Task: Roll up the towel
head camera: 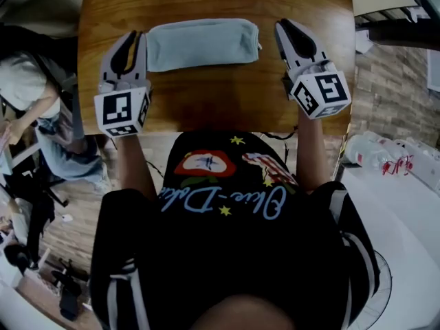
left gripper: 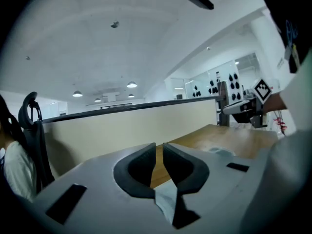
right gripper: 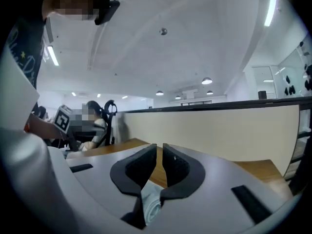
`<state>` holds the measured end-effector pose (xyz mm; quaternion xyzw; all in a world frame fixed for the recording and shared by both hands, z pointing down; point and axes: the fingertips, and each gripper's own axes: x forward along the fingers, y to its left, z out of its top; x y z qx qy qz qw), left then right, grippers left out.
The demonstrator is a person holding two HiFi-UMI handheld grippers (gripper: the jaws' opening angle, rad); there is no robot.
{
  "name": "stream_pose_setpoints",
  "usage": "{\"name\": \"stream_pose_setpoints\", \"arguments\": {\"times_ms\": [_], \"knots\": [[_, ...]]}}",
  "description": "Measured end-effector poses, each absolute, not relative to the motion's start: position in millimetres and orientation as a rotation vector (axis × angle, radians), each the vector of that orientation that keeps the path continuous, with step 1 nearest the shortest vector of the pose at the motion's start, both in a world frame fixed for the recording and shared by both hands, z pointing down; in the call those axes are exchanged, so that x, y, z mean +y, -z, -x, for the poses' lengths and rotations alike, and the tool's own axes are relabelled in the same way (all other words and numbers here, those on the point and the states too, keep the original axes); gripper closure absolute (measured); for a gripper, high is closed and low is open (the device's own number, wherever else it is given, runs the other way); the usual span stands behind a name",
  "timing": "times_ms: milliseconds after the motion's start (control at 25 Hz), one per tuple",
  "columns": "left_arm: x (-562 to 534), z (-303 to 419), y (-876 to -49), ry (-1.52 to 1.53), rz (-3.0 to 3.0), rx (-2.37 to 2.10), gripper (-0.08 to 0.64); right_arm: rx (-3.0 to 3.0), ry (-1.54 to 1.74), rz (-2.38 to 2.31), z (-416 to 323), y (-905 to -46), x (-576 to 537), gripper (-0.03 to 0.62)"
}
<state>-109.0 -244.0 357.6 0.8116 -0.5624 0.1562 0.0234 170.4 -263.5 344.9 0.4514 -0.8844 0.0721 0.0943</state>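
Observation:
The pale blue towel (head camera: 203,43) lies rolled into a long bundle across the far part of the wooden table (head camera: 220,102). My left gripper (head camera: 135,43) hovers at the roll's left end and my right gripper (head camera: 287,27) at its right end, both raised off the table and apart from the towel. In the left gripper view the left gripper (left gripper: 159,147) has its jaws almost together with nothing between them, and a bit of towel (left gripper: 165,199) shows below. The right gripper (right gripper: 160,149) looks the same, with the roll's end (right gripper: 152,204) beneath it.
A cream partition wall (left gripper: 122,130) stands just past the table's far edge. A seated person (head camera: 27,95) and a chair are off to the left. Plastic bottles (head camera: 385,160) rest on a white surface at the right.

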Motion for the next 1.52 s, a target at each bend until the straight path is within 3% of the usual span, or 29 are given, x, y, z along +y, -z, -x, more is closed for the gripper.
{"name": "stream_pose_setpoints", "arguments": {"times_ms": [480, 1200, 1520], "knots": [[-184.7, 24.1, -319.0, -0.455, -2.703, -1.525, 0.554, -2.779, -0.196, -1.235, -146.6, -307.4, -205.0, 0.589], [-177.9, 10.3, -318.2, -0.58, -2.773, -1.471, 0.554, -2.78, -0.178, -1.194, -138.9, -302.8, -197.0, 0.592], [-177.9, 14.3, -317.9, -0.49, -2.747, -1.465, 0.554, -2.774, -0.184, -1.189, -136.9, -305.8, -194.2, 0.592]]}}
